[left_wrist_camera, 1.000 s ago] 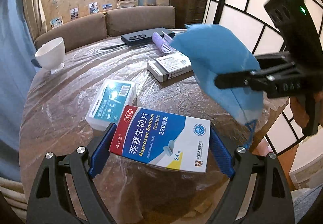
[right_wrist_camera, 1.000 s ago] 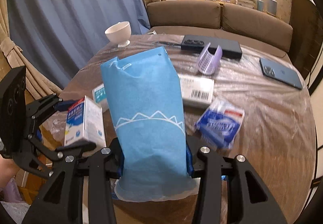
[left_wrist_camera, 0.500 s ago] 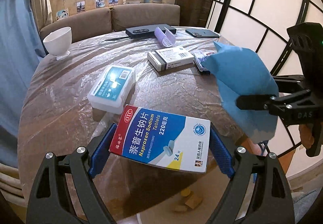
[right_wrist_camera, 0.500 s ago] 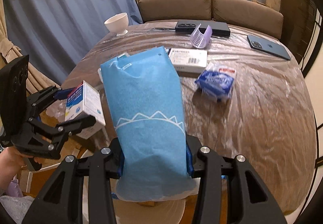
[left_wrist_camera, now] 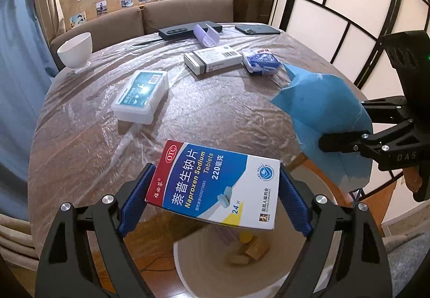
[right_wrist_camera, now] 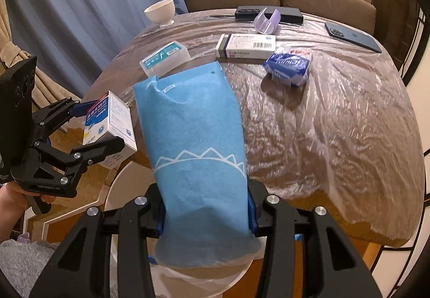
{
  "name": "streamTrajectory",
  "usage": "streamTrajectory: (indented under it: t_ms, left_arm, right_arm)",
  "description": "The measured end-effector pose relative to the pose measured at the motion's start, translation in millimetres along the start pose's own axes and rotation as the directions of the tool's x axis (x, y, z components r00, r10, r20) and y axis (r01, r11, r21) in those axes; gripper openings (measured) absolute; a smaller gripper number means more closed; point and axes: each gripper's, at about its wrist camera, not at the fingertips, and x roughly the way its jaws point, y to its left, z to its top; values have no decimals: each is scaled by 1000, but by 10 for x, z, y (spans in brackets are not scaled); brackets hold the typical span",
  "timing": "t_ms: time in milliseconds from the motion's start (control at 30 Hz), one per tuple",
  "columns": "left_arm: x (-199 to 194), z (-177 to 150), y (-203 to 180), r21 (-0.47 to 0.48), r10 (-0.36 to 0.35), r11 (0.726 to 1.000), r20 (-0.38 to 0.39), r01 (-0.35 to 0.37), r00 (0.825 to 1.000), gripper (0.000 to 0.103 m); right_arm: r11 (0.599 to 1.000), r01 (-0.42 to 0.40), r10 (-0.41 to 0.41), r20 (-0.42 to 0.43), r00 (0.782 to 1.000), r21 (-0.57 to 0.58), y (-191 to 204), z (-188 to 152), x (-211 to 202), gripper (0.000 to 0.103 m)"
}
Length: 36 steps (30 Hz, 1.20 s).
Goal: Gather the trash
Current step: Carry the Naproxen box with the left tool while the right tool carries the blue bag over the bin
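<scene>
Gripping a tablet box (left_wrist_camera: 215, 185), left gripper (left_wrist_camera: 213, 198) fingers clamp; right gripper (right_wrist_camera: 205, 213) pinches a blue pouch (right_wrist_camera: 193, 137).

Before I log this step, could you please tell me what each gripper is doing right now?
Left gripper: closed on the naproxen box.
Right gripper: closed on the blue packet.

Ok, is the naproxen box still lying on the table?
No, the naproxen box is clamped in the left gripper, over the white bin beside the table.

The blue pouch (right_wrist_camera: 199, 153) hides the right jaws' pads, and the white bin (left_wrist_camera: 215, 265) is half hidden by the medicine box (left_wrist_camera: 215, 182).
</scene>
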Motion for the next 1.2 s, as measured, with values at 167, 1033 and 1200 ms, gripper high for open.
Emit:
streamTrajectory:
  t_ms: [167, 1033, 1200]
  left_arm:
    - [-30, -64, -35, 0, -11, 1000, -14, 11, 1000, 88]
    - [-85, -447, -288, 55, -65, 996, -78, 69, 995, 88]
    - [-75, -466, -307, 59, -66, 996, -82, 71, 994, 88]
  right_arm:
    - [1000, 0, -1, -18, 1000, -3, 43, -101, -4, 43]
    - [998, -17, 6, -165, 986, -65, 260, -657, 132, 43]
    - [996, -19, 4, -178, 984, -82, 289, -691, 144, 43]
